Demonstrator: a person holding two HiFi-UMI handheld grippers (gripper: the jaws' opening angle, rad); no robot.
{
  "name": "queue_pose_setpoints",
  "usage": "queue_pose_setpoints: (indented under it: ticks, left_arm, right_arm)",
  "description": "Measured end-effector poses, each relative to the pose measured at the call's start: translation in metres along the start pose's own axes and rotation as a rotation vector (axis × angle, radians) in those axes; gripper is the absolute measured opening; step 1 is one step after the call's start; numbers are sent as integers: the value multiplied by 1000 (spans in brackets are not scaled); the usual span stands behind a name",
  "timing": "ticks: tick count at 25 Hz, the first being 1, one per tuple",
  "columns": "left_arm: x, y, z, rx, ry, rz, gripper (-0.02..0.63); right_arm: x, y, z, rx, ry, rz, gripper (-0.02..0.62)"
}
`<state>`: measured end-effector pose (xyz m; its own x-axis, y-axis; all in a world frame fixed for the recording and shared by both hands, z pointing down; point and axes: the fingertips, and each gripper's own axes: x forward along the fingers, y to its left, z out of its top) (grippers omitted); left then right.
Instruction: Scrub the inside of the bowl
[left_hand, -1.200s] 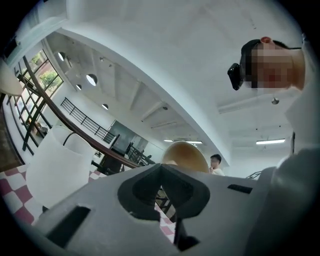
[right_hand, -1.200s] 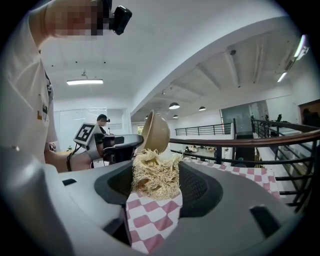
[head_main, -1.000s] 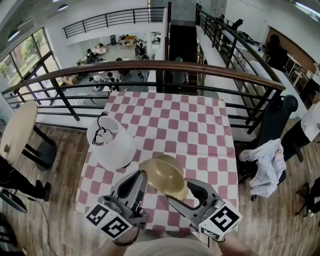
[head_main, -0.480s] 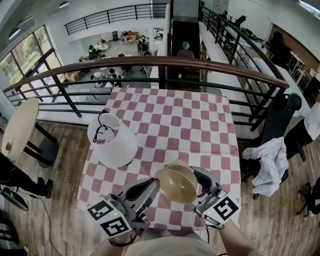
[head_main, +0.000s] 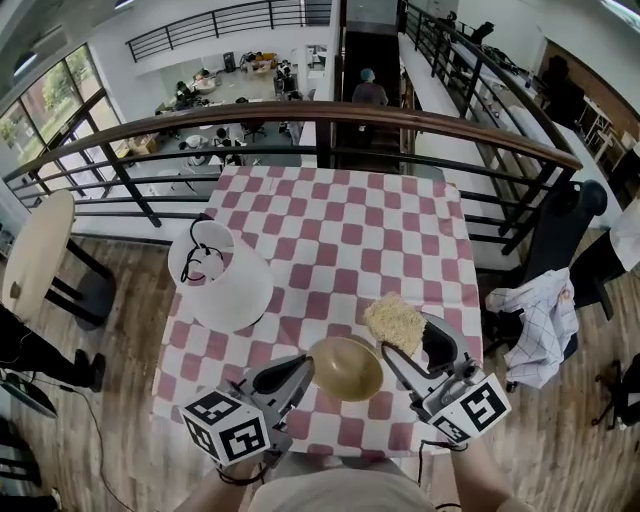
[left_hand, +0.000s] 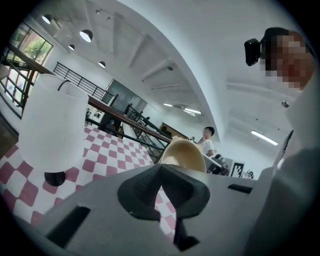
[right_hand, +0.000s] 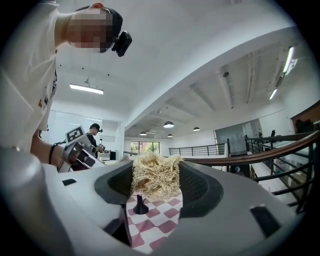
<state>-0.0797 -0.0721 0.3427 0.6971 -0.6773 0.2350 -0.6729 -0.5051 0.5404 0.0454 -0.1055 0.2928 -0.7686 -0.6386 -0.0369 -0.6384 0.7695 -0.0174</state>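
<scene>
A tan bowl (head_main: 345, 367) is held tilted above the near edge of the checked table (head_main: 340, 240). My left gripper (head_main: 303, 372) is shut on its left rim. In the left gripper view the bowl (left_hand: 183, 155) rises just past the closed jaws of that gripper (left_hand: 160, 172). My right gripper (head_main: 402, 350) is shut on a pale, fibrous loofah scrubber (head_main: 393, 322), which is up and to the right of the bowl and apart from it. The scrubber (right_hand: 156, 175) fills the gap between the jaws of the right gripper (right_hand: 155, 186) in its own view.
A white lamp with a black cord (head_main: 220, 275) lies on the table's left side. A dark railing with a wooden rail (head_main: 330, 130) runs behind the table. A chair draped with cloth (head_main: 535, 325) stands to the right, a round stool (head_main: 35, 260) to the left.
The right gripper has pulled the scrubber away from the bowl, up and to the right. The left gripper has lowered the bowl slightly and turned it.
</scene>
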Motion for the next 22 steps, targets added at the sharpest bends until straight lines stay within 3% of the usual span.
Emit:
queue_pose_setpoints:
  ticks: [3,9,22]
  left_arm:
    - [5,16,-9,12,40,65,17]
    - [22,38,-23,-14,101,122,17]
    - [85,105,-108,-130,291,203,17]
  right_arm:
    - [-10,5,9,-16,-7,13,250]
    - [-25,8,-7,5,32,1,250]
    - [-40,-21,-114,124,201,-96,250]
